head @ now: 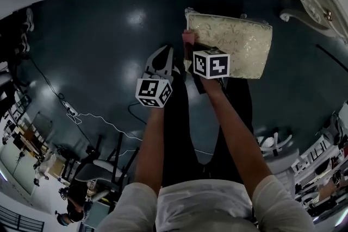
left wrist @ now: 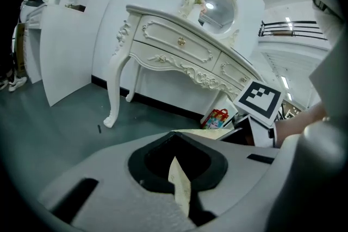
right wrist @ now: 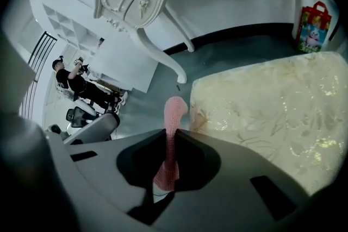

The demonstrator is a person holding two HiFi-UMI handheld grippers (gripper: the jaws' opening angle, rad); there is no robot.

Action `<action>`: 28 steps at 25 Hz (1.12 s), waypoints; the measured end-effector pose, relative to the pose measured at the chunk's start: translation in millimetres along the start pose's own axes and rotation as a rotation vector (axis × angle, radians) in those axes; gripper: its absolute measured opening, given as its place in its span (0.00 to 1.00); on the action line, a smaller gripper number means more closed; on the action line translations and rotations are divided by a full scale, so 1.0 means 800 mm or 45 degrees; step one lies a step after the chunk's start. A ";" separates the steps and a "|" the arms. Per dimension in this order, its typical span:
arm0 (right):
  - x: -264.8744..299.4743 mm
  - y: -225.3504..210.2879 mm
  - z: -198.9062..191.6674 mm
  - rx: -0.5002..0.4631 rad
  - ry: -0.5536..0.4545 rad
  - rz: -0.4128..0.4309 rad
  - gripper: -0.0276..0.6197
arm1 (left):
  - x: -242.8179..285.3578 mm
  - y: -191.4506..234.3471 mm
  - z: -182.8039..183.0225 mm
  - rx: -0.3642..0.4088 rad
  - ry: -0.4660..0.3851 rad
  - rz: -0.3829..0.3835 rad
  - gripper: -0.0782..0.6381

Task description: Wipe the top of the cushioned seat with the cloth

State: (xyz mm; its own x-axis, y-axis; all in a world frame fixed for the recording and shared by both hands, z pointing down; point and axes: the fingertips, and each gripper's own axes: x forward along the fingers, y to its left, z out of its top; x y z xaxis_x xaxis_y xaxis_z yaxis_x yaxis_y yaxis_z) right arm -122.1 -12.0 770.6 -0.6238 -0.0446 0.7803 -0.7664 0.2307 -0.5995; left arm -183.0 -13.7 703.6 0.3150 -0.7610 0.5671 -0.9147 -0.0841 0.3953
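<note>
Dark, glossy floor [head: 98,35] — on it stand a cushioned seat [head: 239,41], a white dressing table [left wrist: 174,43] and a gift bag [left wrist: 216,118].

Pink cloth [right wrist: 175,111], cream strip [left wrist: 179,185], pale-gold leaf-patterned cushioned seat [right wrist: 272,111], white table [left wrist: 174,43], dark teal floor [head: 109,35].

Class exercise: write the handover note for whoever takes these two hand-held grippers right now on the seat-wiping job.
Right gripper: shut on the pink knitted cloth, which it holds at a corner of the cream patterned cushioned seat. I cannot tell whether the cloth touches the top.
Left gripper: shut on a thin cream strip that I cannot identify. It is beside the seat, not over it.
Done: the cloth is gripped and brought to the seat.
Left: sweep the cloth across the whole top. Nothing shows any part wiped.
</note>
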 end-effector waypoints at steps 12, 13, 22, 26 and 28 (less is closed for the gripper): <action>-0.013 -0.042 -0.007 0.002 0.015 -0.056 0.09 | 0.013 -0.020 0.003 -0.002 -0.018 -0.033 0.13; -0.018 -0.047 -0.008 0.009 0.013 -0.057 0.09 | 0.018 -0.029 0.004 0.002 -0.015 -0.047 0.13; -0.073 -0.106 -0.013 0.062 -0.034 -0.099 0.09 | 0.059 -0.103 0.001 0.058 0.030 -0.148 0.13; -0.103 -0.147 -0.019 0.109 -0.063 -0.131 0.09 | 0.077 -0.133 -0.010 0.082 0.059 -0.186 0.13; -0.120 -0.167 -0.020 0.128 -0.079 -0.151 0.09 | 0.085 -0.150 -0.014 0.093 0.069 -0.208 0.13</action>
State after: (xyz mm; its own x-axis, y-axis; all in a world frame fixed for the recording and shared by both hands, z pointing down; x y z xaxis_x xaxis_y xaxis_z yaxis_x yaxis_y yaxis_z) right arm 42.7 -23.0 778.7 -0.5336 -0.1262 0.8363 -0.8450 0.1219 -0.5207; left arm -48.8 -48.5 703.0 0.4720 -0.6976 0.5390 -0.8658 -0.2516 0.4325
